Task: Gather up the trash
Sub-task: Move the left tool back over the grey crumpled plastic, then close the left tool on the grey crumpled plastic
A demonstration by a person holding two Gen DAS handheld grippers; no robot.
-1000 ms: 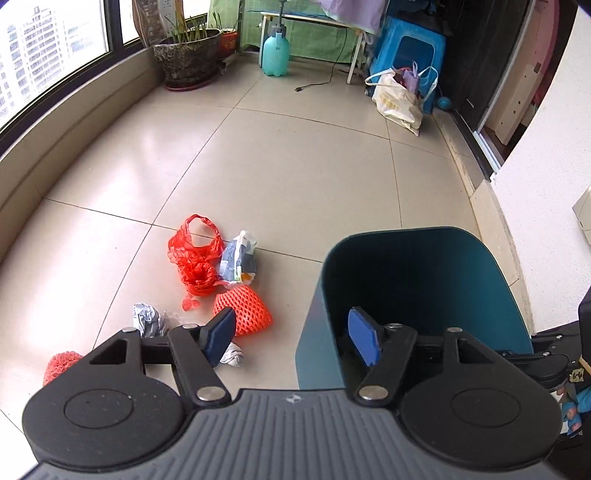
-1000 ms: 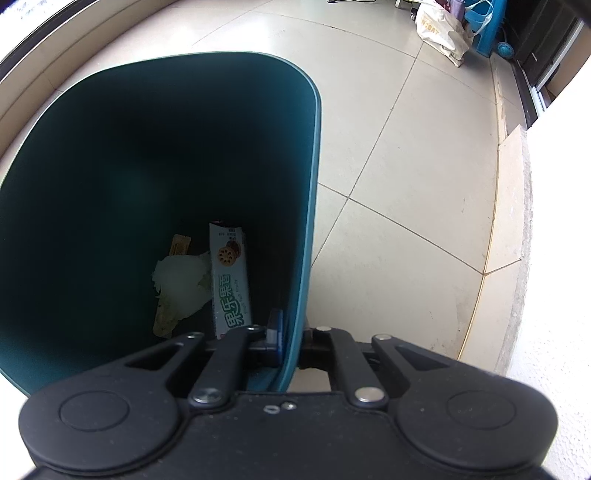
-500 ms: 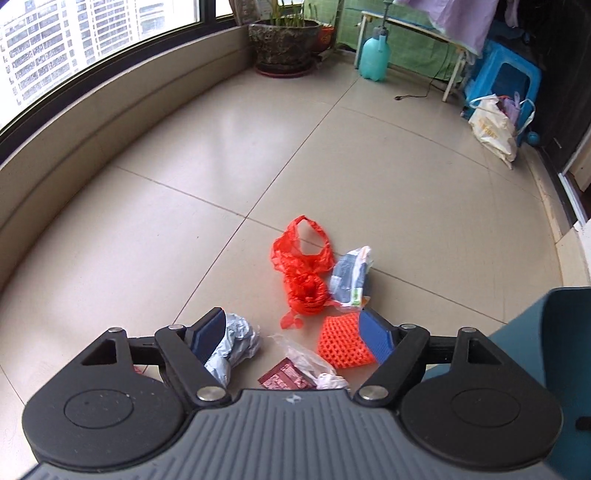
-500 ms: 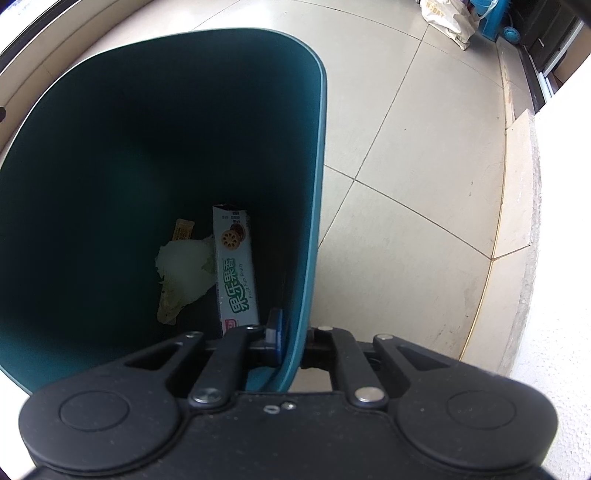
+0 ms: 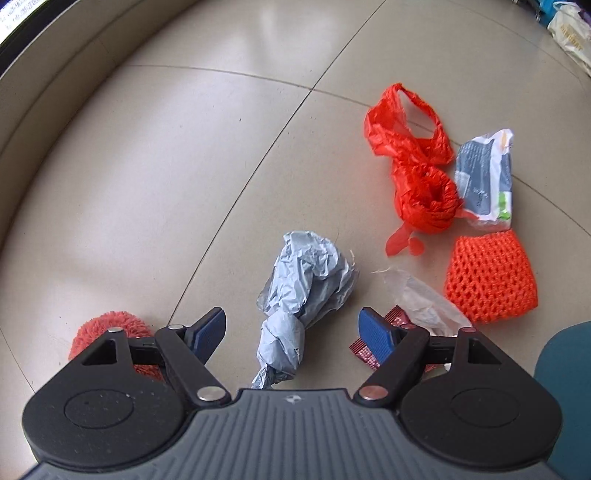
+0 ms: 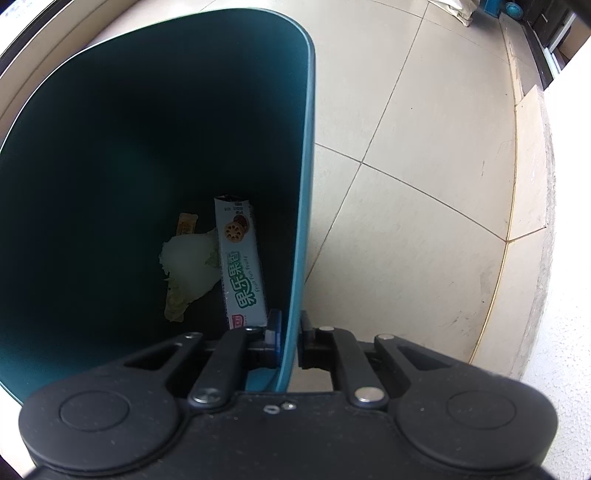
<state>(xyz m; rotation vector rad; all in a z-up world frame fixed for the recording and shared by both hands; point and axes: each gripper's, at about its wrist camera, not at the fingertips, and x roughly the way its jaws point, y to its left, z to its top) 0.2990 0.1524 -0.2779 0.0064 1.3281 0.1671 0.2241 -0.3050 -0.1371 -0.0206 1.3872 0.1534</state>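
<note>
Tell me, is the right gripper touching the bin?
Touching. The right wrist view shows the right gripper closed on the bin wall, one finger inside the rim, one outside, both pressed against it.

This looks like an enclosed balcony or sunroom of a home: pale glossy floor tiles [image 5: 207, 155], a low curved wall under a window [image 5: 44, 62], a cloth shopping bag [image 5: 570, 35] against the far edge, perhaps a doorway [image 6: 554, 40] beyond.
</note>
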